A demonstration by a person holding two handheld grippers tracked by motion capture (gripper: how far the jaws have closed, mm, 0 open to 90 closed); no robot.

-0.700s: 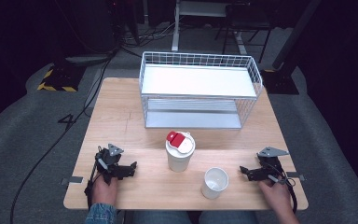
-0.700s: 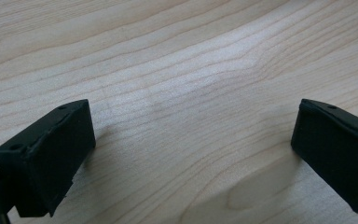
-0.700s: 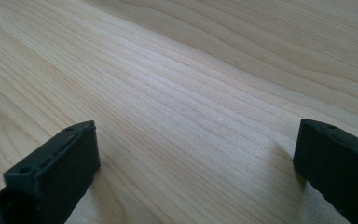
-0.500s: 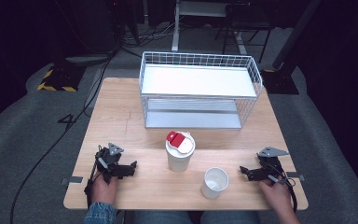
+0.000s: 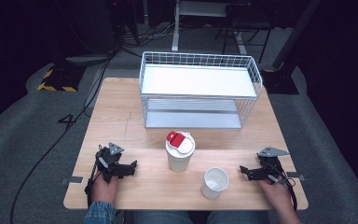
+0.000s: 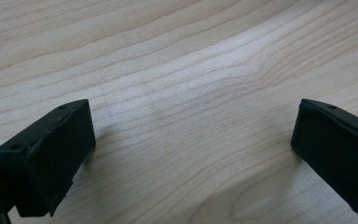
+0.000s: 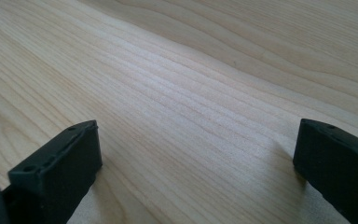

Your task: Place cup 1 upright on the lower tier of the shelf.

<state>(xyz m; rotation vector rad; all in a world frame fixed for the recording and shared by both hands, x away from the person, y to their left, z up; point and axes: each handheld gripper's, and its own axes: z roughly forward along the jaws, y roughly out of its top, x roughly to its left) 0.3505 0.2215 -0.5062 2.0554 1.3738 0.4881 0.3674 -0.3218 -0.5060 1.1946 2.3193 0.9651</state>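
Observation:
A white cup with a white lid and a red tab (image 5: 180, 150) stands upright at the middle of the wooden table (image 5: 126, 116). An open white cup (image 5: 214, 182) stands upright to its right, nearer the front edge. My left gripper (image 5: 131, 168) rests on the table at the front left, jaws pointing right toward the cups, open with bare wood between them (image 6: 193, 135). At the front right my right gripper (image 5: 242, 171) lies on the table pointing left at the open cup, open and holding nothing (image 7: 198, 140).
A white wire basket rack (image 5: 200, 88) with two shelves stands at the back of the table. A black cable (image 5: 51, 149) trails off the table's left side over grey carpet. Dark furniture legs stand behind the table.

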